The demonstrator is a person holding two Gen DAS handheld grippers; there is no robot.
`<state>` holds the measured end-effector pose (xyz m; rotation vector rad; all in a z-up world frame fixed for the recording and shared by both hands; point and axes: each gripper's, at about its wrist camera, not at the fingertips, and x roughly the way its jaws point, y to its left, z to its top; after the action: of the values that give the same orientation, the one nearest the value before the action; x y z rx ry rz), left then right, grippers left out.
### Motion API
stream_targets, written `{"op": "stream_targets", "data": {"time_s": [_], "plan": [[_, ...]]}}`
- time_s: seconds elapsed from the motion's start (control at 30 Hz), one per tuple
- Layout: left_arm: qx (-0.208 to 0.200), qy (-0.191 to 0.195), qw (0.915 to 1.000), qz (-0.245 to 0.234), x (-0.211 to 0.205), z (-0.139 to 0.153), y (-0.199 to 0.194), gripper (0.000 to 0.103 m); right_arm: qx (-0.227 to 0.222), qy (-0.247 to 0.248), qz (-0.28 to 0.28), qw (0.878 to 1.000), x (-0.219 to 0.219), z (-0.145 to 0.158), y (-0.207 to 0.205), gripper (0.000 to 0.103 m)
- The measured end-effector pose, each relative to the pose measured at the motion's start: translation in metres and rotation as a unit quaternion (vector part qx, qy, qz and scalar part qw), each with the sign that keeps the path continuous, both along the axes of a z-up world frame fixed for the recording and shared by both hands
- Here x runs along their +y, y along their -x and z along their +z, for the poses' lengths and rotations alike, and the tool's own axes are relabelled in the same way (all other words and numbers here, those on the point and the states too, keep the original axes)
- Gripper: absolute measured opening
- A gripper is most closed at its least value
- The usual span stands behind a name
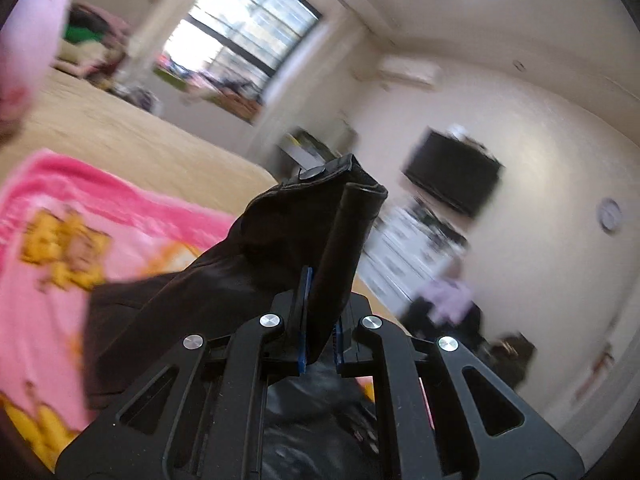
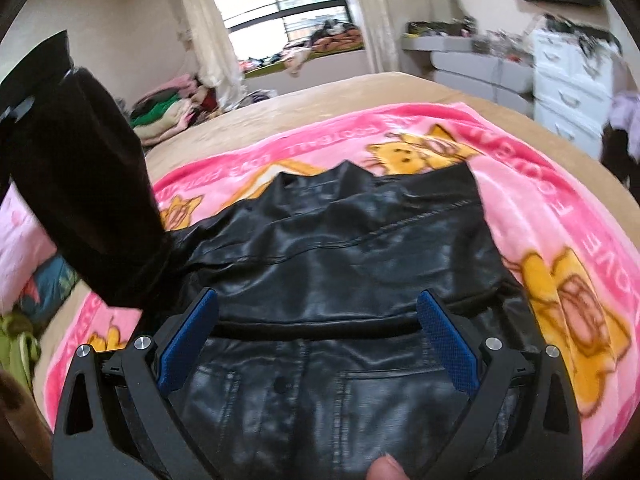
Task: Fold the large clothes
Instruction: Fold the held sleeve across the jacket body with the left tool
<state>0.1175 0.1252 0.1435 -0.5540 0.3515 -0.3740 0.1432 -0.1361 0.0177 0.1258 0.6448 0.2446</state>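
Thumb (image 2: 386, 467) at bottom edge. Left gripper (image 1: 320, 320) clamped on jacket sleeve (image 1: 340, 216), lifted at left; right gripper (image 2: 316, 336) w/ jaws apart, over jacket (image 2: 340, 248) on blanket (image 2: 560, 216). Carry sleeve across flat (no twist), then release.

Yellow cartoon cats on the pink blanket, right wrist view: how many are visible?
4: one beyond the jacket's collar, one at right, one left of the sleeve, one near-left. The jacket may hide more.

The left gripper (image 1: 320, 320) is clamped at lower centre; the right gripper (image 2: 318, 336) gapes wide, a fingertip (image 2: 386, 468) at the bottom edge
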Motion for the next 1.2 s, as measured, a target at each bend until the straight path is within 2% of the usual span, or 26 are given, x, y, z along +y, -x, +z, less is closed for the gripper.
{"op": "stream_targets", "data": {"time_s": [0.17,0.33,0.5,0.53,0.6,0.63,0.67,0.8,0.87,1.1,1.2], "plan": [[0.04,-0.038,0.9974,-0.045,-0.044,-0.031,-0.019,0.003,0.003,-0.025,-0.054,0.998,-0.036,-0.003,-0.005,0.099],[0.098,-0.077,0.9893,-0.076,-0.075,-0.07,-0.04,0.003,0.011,-0.082,-0.101,0.991,-0.078,-0.01,-0.008,0.099],[0.137,-0.112,0.9794,-0.098,-0.092,-0.107,-0.056,0.003,0.013,-0.094,-0.123,0.988,-0.098,-0.013,-0.007,0.098],[0.144,-0.124,0.9766,-0.101,-0.099,-0.114,-0.057,0.006,0.013,-0.097,-0.124,0.987,-0.102,-0.013,-0.007,0.098],[0.158,-0.149,0.9708,-0.103,-0.108,-0.124,-0.059,0.02,0.014,-0.104,-0.125,0.987,-0.107,-0.013,-0.007,0.099],[0.164,-0.157,0.9682,-0.104,-0.111,-0.127,-0.061,0.039,0.014,-0.106,-0.126,0.986,-0.109,-0.012,-0.006,0.099],[0.171,-0.168,0.965,-0.107,-0.115,-0.133,-0.062,0.047,0.013,-0.106,-0.126,0.986,-0.109,-0.012,-0.005,0.098],[0.179,-0.228,0.9499,-0.116,-0.134,-0.148,-0.06,0.054,0.016,-0.111,-0.123,0.986,-0.111,-0.013,-0.005,0.099],[0.185,-0.251,0.9427,-0.12,-0.142,-0.153,-0.062,0.069,0.023,-0.121,-0.116,0.986,-0.111,-0.015,-0.006,0.099],[0.199,-0.314,0.9179,-0.139,-0.166,-0.169,-0.056,0.087,0.061,-0.177,-0.081,0.979,-0.107,-0.027,-0.013,0.098],[0.199,-0.331,0.9096,-0.152,-0.174,-0.167,-0.051,0.093,0.083,-0.22,-0.064,0.97,-0.108,-0.034,-0.016,0.098]]}}
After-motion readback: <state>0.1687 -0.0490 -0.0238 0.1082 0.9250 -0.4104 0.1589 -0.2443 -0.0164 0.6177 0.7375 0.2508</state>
